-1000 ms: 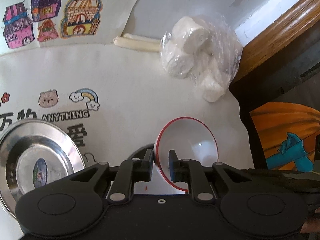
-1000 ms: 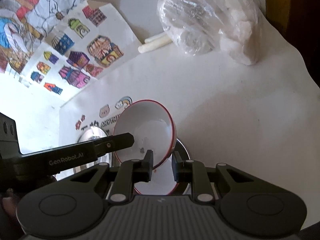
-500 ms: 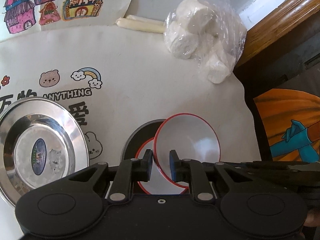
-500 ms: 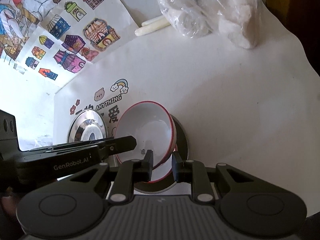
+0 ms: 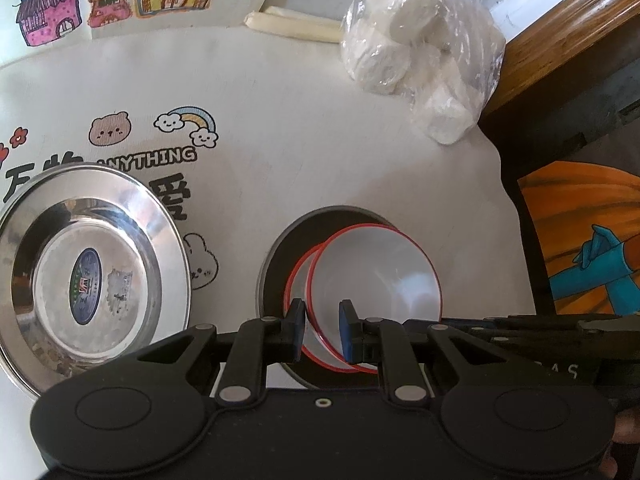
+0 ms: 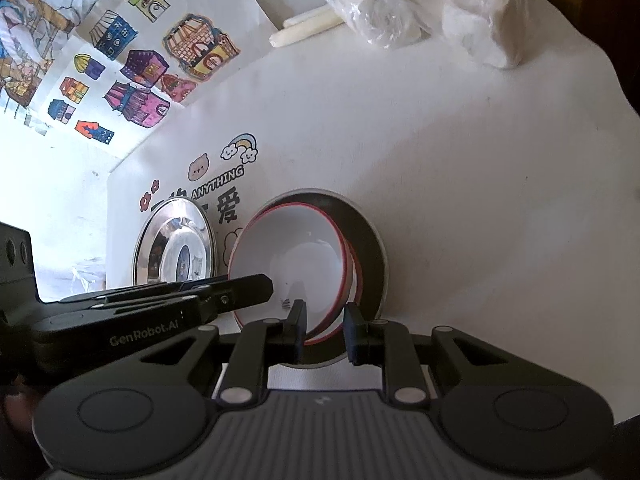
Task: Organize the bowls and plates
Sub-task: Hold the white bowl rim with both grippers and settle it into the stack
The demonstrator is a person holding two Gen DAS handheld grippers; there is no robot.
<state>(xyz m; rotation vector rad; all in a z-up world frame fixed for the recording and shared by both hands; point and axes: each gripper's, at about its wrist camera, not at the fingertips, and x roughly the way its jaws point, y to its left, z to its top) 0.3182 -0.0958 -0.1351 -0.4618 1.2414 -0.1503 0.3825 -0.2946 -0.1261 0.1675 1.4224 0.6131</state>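
Over the dark plate: the held bowl hangs tilted, straight ahead of both grippers, above the second red-rimmed bowl resting in the dark plate.
Left gripper: clamped on the held bowl's near rim, one finger inside, one outside.
Right gripper: clamped on the same bowl's near rim.
Offset: the held bowl sits off-centre from the lower one; nesting probably needs levelling and a slight shift.
Steel plate: apart, on the counter, to the left.
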